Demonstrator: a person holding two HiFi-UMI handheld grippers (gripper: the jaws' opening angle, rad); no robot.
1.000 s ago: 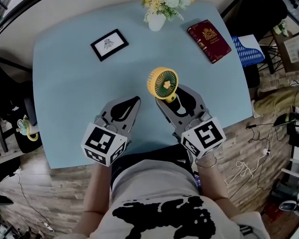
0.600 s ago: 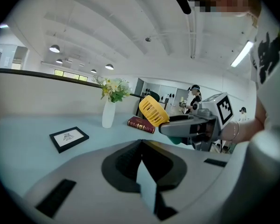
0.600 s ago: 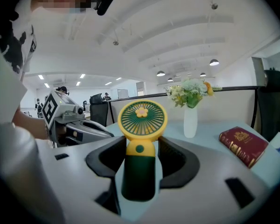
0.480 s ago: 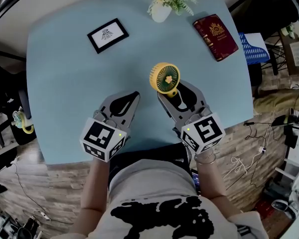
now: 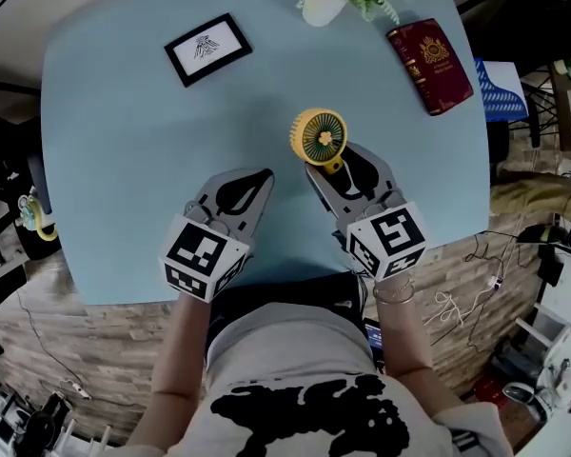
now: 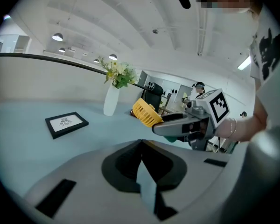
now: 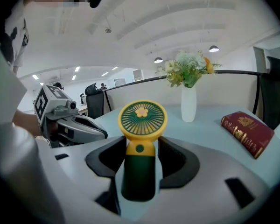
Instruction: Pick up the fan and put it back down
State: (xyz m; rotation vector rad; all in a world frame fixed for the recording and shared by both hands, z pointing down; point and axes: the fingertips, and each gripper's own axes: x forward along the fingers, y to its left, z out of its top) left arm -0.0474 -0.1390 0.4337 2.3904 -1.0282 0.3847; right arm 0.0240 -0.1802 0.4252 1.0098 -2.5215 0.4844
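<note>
A small yellow fan (image 5: pixel 319 138) with a green grille faces up in the head view, over the middle of the pale blue table (image 5: pixel 114 141). My right gripper (image 5: pixel 335 168) is shut on its dark green handle (image 7: pixel 139 171). In the right gripper view the fan head (image 7: pixel 143 118) stands upright above the jaws. Whether the fan's base touches the table is hidden. My left gripper (image 5: pixel 263 175) hovers beside it on the left, jaws together and holding nothing. In the left gripper view, the fan (image 6: pixel 146 112) shows from the side with the right gripper (image 6: pixel 186 125) behind it.
A white vase of flowers (image 5: pixel 325 0) stands at the table's far edge, with a dark red book (image 5: pixel 430 53) to its right. A black-framed picture (image 5: pixel 207 49) lies at the far left. The table's near edge runs just under both grippers.
Both grippers have come down towards the table, and the fan has come down with the right one. The jaws look the same.
</note>
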